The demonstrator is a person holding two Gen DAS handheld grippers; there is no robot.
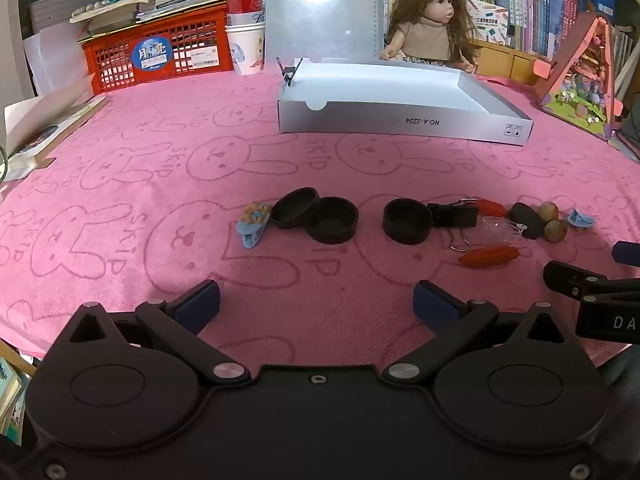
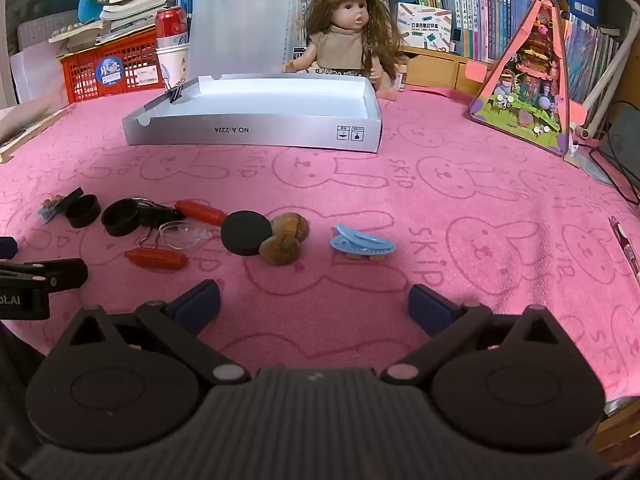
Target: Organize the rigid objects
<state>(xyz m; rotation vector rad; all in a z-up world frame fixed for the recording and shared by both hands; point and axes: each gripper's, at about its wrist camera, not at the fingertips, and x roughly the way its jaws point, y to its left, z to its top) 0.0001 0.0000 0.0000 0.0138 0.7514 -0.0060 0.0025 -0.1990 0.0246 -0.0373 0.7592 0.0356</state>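
Grippers both hovering low over pink bunny-print towel [image 1: 160,168], jaws spread wide, nothing between them. Left gripper [image 1: 316,304] is pointing at the left part of the item row; right gripper [image 2: 314,304] is pointing at the right part, w/ blue pads [image 2: 198,300] showing at frame bottom.

Row of small items is lying across the towel mid-scene, well short of the grey box [image 1: 400,118] sitting at far centre, lid standing up behind it. From left: blue hair clip w/ flowers [image 1: 253,222] touching a tilted black cap [image 1: 296,208], which is leaning on a 2nd black cap [image 1: 333,220]. Gap, then a 3rd black cap [image 1: 407,221] touching a black binder clip [image 1: 454,218]. Just right of that: clear plastic scoop [image 2: 184,234] sitting between two red sausage-shaped pieces, one far [image 2: 200,211], one near [image 2: 156,259]. Black disc [image 2: 246,232] is lying next to two brown nuts [image 2: 285,236], touching them. Plain blue hair clip [image 2: 362,245] is lying apart at the right end.

Another binder clip [image 2: 176,92] is gripping the box's left wall. Doll [image 2: 348,36] is sitting behind the box; red crate [image 1: 156,54] far left.
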